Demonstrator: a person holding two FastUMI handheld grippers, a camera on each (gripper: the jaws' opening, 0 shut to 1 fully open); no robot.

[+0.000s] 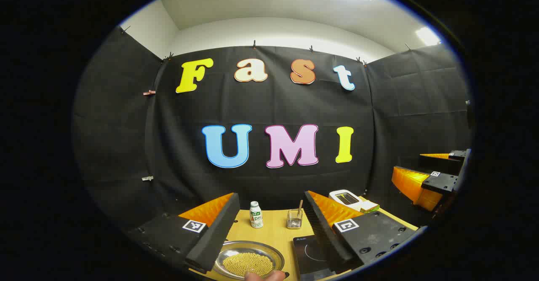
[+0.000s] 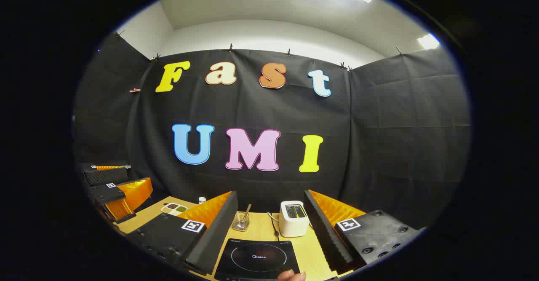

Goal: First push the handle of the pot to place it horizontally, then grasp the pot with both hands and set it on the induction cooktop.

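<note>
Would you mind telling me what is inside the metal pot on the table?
The pot holds a heap of small yellow beans. Its near rim is cut off by the picture's edge and a fingertip, so the bottom is hidden.

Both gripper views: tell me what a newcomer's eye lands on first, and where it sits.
The steel pot full of yellow grains sits low in the left gripper view, between the open fingers of the left gripper. Beside it lies the black induction cooktop, which in the right gripper view sits between the open fingers of the right gripper. Behind stand a white toaster and a glass jar on the wooden table.
</note>
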